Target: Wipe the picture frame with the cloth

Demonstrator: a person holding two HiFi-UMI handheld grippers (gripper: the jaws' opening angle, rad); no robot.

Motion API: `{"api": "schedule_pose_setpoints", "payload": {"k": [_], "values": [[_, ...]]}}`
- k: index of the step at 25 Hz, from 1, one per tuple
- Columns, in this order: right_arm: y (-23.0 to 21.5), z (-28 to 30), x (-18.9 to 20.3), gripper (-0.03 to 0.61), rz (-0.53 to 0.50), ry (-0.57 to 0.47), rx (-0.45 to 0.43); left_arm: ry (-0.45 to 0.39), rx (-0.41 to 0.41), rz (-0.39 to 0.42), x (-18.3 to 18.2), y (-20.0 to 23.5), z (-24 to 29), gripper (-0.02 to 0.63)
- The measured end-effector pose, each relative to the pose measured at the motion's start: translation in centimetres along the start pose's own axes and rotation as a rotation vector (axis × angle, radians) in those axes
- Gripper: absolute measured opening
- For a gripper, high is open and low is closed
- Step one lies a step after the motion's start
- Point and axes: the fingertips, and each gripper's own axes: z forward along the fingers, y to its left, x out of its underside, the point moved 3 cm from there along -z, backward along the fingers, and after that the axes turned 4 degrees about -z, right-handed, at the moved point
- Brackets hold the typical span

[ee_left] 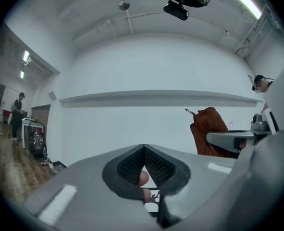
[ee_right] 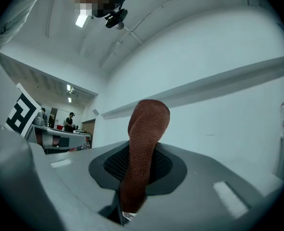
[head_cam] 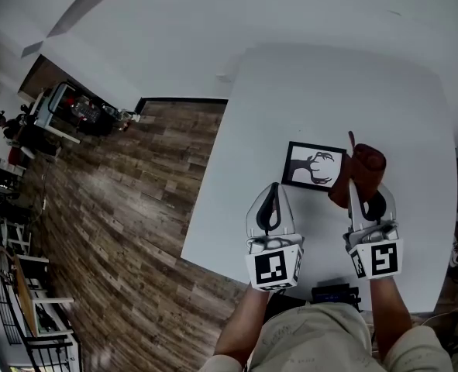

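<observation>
The picture frame (head_cam: 314, 167), black-edged with a dark antler-like print on white, lies flat on the white table (head_cam: 329, 91). My right gripper (head_cam: 352, 188) is shut on the reddish-brown cloth (head_cam: 360, 170), which bunches up just right of the frame and overlaps its right edge. In the right gripper view the cloth (ee_right: 142, 148) stands up between the jaws of the right gripper (ee_right: 137, 170). My left gripper (head_cam: 273, 188) hovers near the frame's lower left corner, shut and holding nothing. The left gripper view shows the left gripper (ee_left: 144, 152), a sliver of the frame (ee_left: 153, 196) below it, and the cloth (ee_left: 208, 129) at right.
The table's left edge (head_cam: 205, 200) drops to a wood floor (head_cam: 120, 208). A small black device (head_cam: 335, 293) sits at the near table edge by my body. Far left stand carts, chairs and people (head_cam: 12, 130).
</observation>
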Motion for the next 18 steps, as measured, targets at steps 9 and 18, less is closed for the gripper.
{"api": "schedule_pose_setpoints", "payload": {"k": [9,18], "values": [[0.4,-0.9,-0.6,0.095,-0.014,-0.03,0.009,-0.01,-0.002,0.006,-0.2,0.1,-0.9,0.001],[0.3,-0.6,-0.6,0.092,-0.025,-0.013,0.021,-0.032,0.002,0.02,-0.8,0.0,-1.3,0.001]]}}
